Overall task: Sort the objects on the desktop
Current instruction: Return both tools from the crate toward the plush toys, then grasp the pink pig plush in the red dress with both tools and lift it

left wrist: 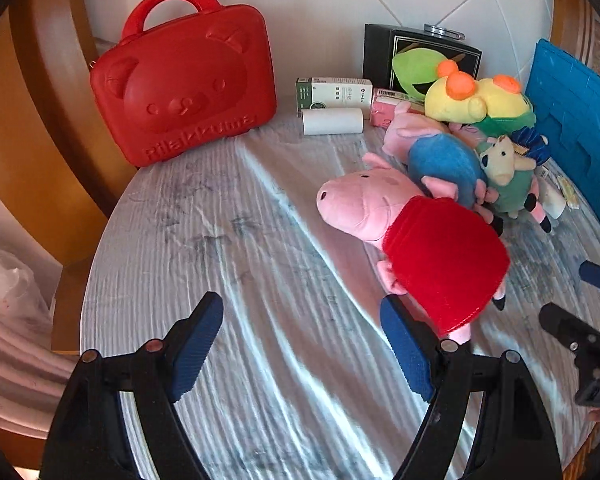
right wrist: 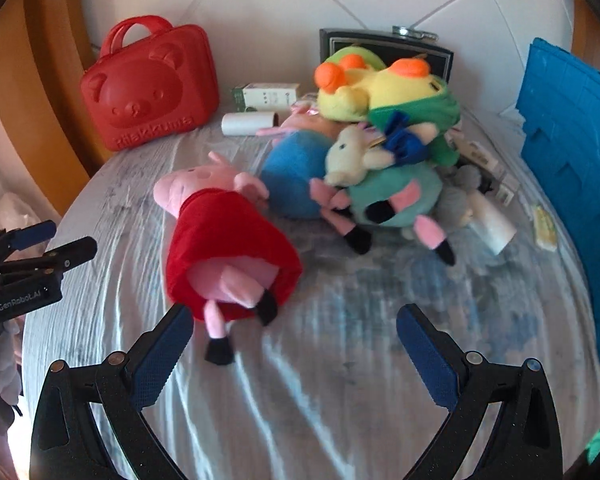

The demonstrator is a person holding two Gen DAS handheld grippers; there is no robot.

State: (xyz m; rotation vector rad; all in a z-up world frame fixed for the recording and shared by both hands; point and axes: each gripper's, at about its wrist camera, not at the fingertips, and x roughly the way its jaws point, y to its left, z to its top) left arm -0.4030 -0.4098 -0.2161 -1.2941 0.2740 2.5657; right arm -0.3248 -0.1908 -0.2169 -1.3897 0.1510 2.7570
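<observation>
While the left gripper (left wrist: 302, 344) hung above the striped table cloth (left wrist: 204, 240), its jaws stood wide apart with nothing between them, the right-hand pad just beside the red-dressed pig plush (left wrist: 412, 240). That toy lay on its side at the front of a heap of plush toys (left wrist: 480, 140), probably dumped together for sorting. A red bear-face case (left wrist: 184, 84) stood upright at the back, likely as a container, though I could not tell whether it was latched. Small boxes and a white roll (left wrist: 332, 121) lay half hidden behind the pile.

From the right wrist view, the right gripper (right wrist: 294, 354) was likewise spread and empty, the pig's feet near its left pad. A blue panel (right wrist: 568, 168) ran out of frame on the right. Blur made the toys under the yellow plush (right wrist: 384, 88) hard to separate.
</observation>
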